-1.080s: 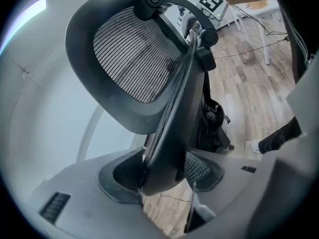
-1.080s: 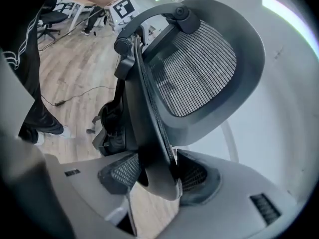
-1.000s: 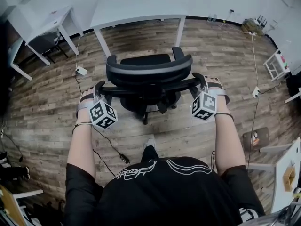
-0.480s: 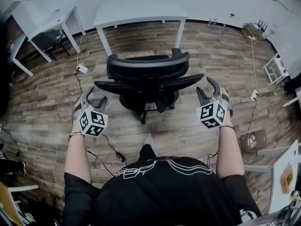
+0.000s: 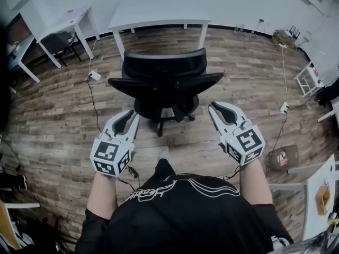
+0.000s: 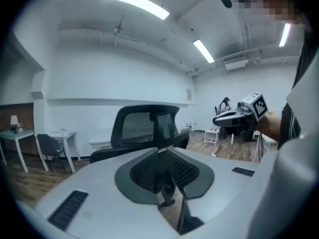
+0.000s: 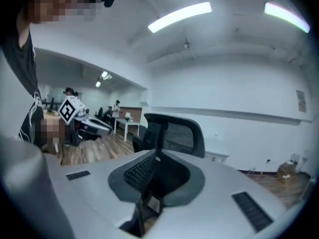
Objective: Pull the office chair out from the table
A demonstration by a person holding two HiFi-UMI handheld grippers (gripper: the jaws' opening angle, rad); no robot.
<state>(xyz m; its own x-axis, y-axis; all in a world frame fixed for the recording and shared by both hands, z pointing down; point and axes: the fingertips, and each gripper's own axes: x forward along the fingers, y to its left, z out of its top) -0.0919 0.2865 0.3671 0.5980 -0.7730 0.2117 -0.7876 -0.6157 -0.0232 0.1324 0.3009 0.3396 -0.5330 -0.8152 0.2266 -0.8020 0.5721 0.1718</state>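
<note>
The black office chair (image 5: 164, 81) stands on the wood floor, its seat pulled out from under the white table (image 5: 159, 9). It faces the table with its mesh back toward me. Both grippers hang in the air on my side of the chair and touch nothing. The left gripper (image 5: 132, 116) is off the chair's left armrest and the right gripper (image 5: 214, 109) off its right armrest. The jaws of both are closing, tips nearly together, with nothing between them. The chair back (image 6: 142, 126) shows beyond the left gripper (image 6: 160, 151), and likewise (image 7: 179, 133) beyond the right gripper (image 7: 155, 156).
A second white desk (image 5: 58, 23) with a dark chair stands at the far left. Cables and a power strip (image 5: 93, 76) lie on the floor left of the chair. A small white rack (image 5: 310, 75) and a cable run sit at the right. My own body fills the bottom of the head view.
Both grippers have let go of the chair's armrests, drawn back toward me and risen. They have rolled so the marker cubes face up, and their jaws have come together. The chair stays put.
</note>
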